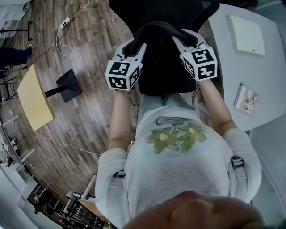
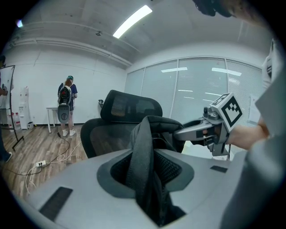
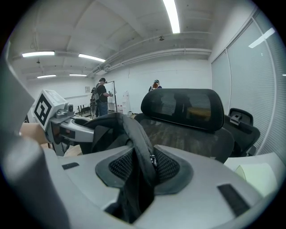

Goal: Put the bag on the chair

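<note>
A black bag [image 1: 161, 60] hangs between both grippers, just in front of a black office chair [image 1: 203, 12] with a mesh back. My left gripper [image 1: 136, 44] is shut on the bag's left side, and in the left gripper view a dark strap [image 2: 142, 152] runs between its jaws. On the bag's right side, my right gripper [image 1: 182, 39] is shut on dark fabric [image 3: 136, 147] with a zip pull. The chair's headrest [image 2: 130, 106] stands close behind the bag, also seen from the other side as a headrest [image 3: 183, 105]. The chair's seat is hidden under the bag.
A white desk [image 1: 232, 67] at the right carries a flat white box [image 1: 245, 34] and a booklet [image 1: 246, 99]. On the wooden floor at the left are a small wooden table [image 1: 32, 99], a black stand base [image 1: 68, 85] and cables [image 1: 67, 21]. People [image 2: 66, 105] stand far behind.
</note>
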